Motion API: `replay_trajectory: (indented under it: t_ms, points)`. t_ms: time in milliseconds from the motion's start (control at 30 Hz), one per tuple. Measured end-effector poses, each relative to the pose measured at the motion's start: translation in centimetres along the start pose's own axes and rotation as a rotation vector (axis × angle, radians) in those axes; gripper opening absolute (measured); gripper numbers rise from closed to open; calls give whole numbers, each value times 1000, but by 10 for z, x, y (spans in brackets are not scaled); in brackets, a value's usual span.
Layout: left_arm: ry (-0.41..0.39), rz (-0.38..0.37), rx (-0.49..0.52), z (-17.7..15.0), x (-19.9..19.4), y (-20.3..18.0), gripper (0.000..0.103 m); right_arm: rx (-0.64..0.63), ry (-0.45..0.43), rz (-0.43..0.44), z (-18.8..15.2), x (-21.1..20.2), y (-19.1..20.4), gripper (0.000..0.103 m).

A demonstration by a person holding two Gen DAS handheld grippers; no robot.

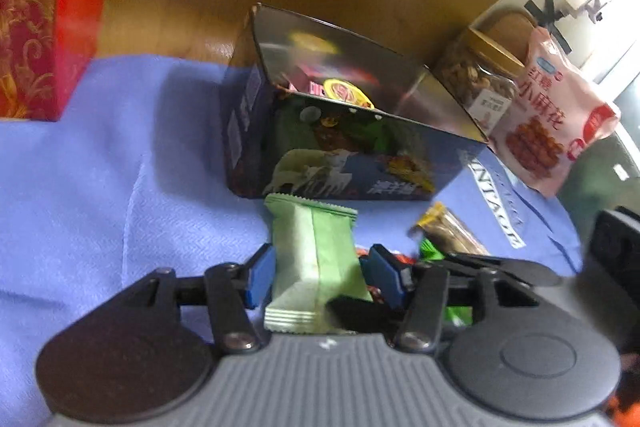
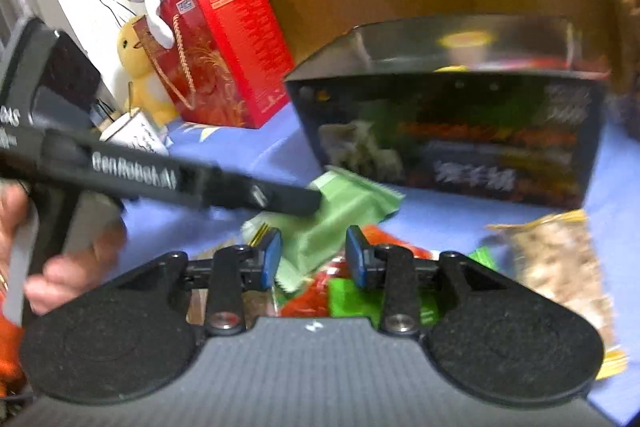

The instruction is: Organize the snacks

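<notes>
L tool (image 1: 318,277) jaws apart around green pack (image 1: 316,267), seemingly not pinching. R tool (image 2: 314,259) apart over snack pile. Dark box (image 1: 340,131) behind.

Blue cloth, dark box, bright wrappers

The cloth (image 1: 100,187) is plain periwinkle blue; the open box (image 1: 352,155) dark navy with white sheep – the snack packet (image 1: 316,267) pale green, the pouch (image 1: 552,115) pink with red lettering, the gift box (image 2: 236,43) red with gold scrollwork, the tool pads (image 1: 260,275) blue.
</notes>
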State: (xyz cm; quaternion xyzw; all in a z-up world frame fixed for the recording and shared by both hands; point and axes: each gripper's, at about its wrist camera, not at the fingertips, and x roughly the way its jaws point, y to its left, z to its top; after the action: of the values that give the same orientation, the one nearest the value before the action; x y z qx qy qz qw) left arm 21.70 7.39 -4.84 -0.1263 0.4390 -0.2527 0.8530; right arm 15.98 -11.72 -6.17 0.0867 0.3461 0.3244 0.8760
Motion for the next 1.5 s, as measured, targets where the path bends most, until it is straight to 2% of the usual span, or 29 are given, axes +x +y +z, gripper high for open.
replay_trajectory:
  t_ms: [33, 100, 167, 267, 400, 467, 567, 633, 700, 800, 900, 967, 1067, 1133, 1167, 1267, 1367, 1500]
  points:
    - [-14, 15, 28, -4, -1, -4, 48, -11, -6, -17, -1, 2, 5, 48]
    - [-27, 34, 34, -5, -6, -7, 46, -62, -32, -77, -5, 3, 18, 47]
    - [-47, 21, 13, -3, -18, -6, 42, -99, -64, -114, -6, 1, 28, 37]
    - [-121, -6, 5, -1, -50, -8, 42, -126, -148, -107, -3, -15, 38, 32]
    - [-221, -56, 15, -7, -99, -19, 42, -160, -275, -88, 3, -53, 60, 31]
    - [-253, -75, 24, -18, -118, -28, 42, -175, -306, -82, 0, -70, 69, 31]
    - [-262, -107, 32, -41, -133, -38, 42, -169, -300, -71, -17, -87, 78, 31]
    - [-247, -128, 25, -60, -135, -41, 42, -141, -264, -57, -35, -92, 79, 31]
    - [-230, -121, 18, -81, -134, -43, 42, -98, -223, -27, -55, -95, 78, 32]
    - [-186, -109, -2, -109, -126, -42, 42, -80, -170, -29, -82, -97, 84, 33]
    - [-107, -215, -13, -130, -116, -46, 41, -85, -130, 3, -101, -101, 91, 33]
    - [-91, -185, 45, -139, -112, -58, 42, -115, -110, -15, -109, -103, 95, 33]
    - [-131, -125, 113, -141, -120, -63, 44, -146, -120, -68, -113, -112, 92, 33]
    - [-178, -113, 93, -132, -133, -53, 48, -96, -141, -73, -107, -119, 81, 33]
    - [-209, -87, 75, -126, -140, -46, 55, -57, -152, -67, -108, -125, 71, 34]
    - [-275, 4, 37, -100, -144, -21, 62, 83, -169, -37, -93, -120, 42, 34]
    - [-215, 12, -34, -77, -122, 6, 62, 245, -142, -14, -80, -102, 11, 34]
    - [-94, -82, -140, -63, -88, 37, 61, 434, -76, 84, -73, -77, -20, 34]
